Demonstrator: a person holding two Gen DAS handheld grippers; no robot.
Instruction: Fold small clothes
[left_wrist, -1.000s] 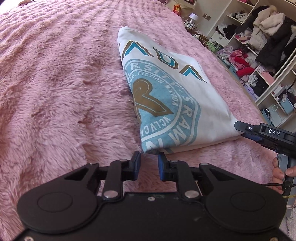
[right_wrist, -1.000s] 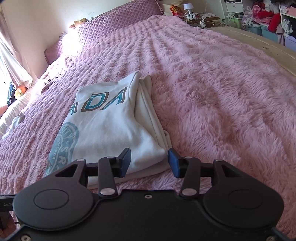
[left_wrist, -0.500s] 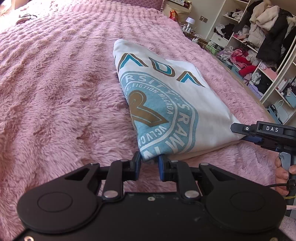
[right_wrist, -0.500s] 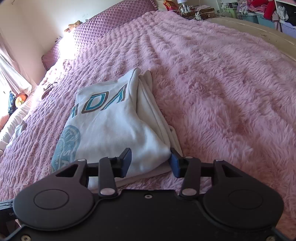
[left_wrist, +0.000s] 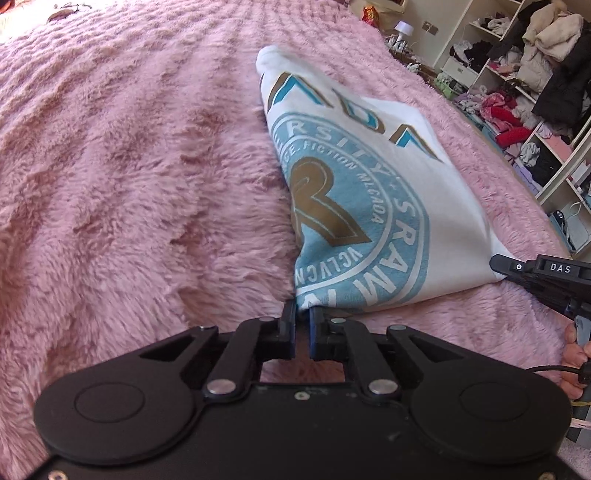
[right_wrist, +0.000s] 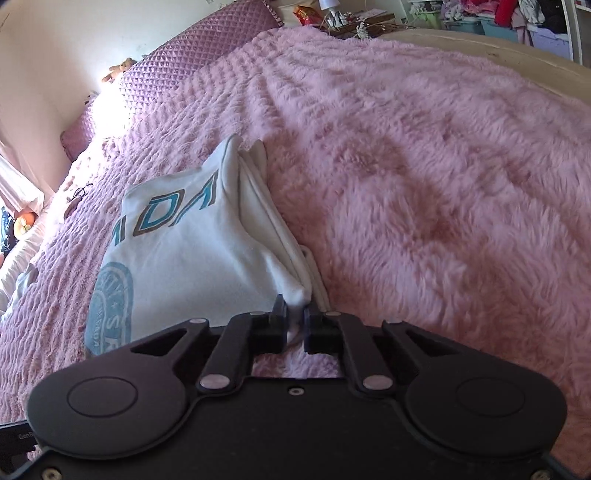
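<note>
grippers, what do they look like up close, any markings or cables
Both the left gripper and right gripper are matte black, with two round side discs, silver pivot pins and blue finger pads. The right one bears a white "DAS" label and a thin black cable.

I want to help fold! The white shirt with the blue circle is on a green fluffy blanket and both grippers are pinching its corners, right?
Almost. The blanket is pink, not green, as the left wrist view shows. The rest holds: the white shirt lies on it, with the left hand-held gripper and the right hand-held gripper each pinching a near corner.
</note>
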